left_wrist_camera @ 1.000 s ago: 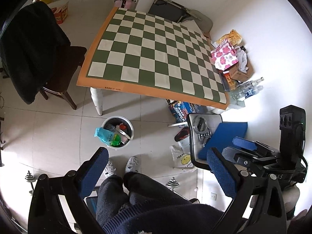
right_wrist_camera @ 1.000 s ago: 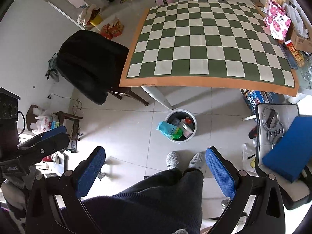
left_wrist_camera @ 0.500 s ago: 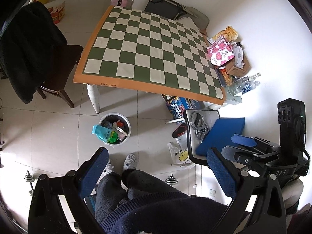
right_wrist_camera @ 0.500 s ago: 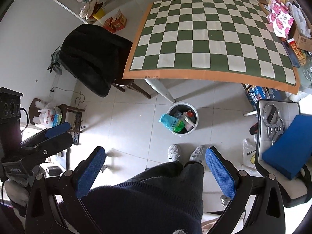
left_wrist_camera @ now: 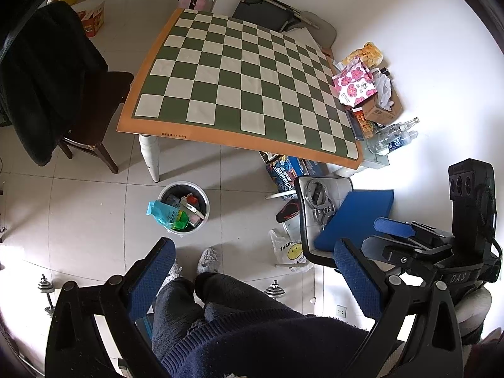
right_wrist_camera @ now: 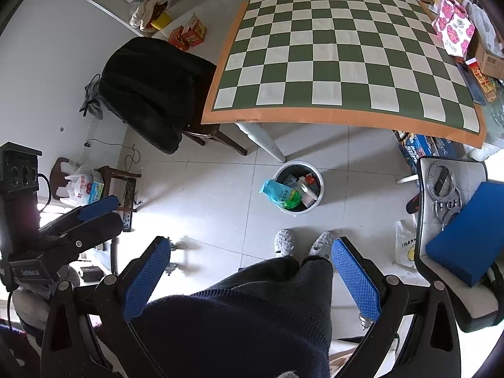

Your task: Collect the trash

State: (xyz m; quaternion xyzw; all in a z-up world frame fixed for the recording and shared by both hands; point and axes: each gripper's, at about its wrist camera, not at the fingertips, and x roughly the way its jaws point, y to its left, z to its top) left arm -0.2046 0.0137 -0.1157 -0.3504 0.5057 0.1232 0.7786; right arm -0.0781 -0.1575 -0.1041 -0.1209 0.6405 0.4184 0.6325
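A round grey trash bin stands on the tiled floor by the white table leg. It holds a teal and green bag and other packaging. My left gripper is open and empty, held high above the floor over the person's legs. My right gripper is open and empty, at the same height. Each gripper shows at the side of the other's view. The checkered table top carries nothing in its middle.
A chair with a black coat stands left of the table. A pink flowered bag, boxes and bottles sit at the table's right edge. A chair with a blue cushion and a white plastic bag stand at right.
Both grippers have drawn slightly back and up, so the table and bin look a little farther. Both stay open and empty.
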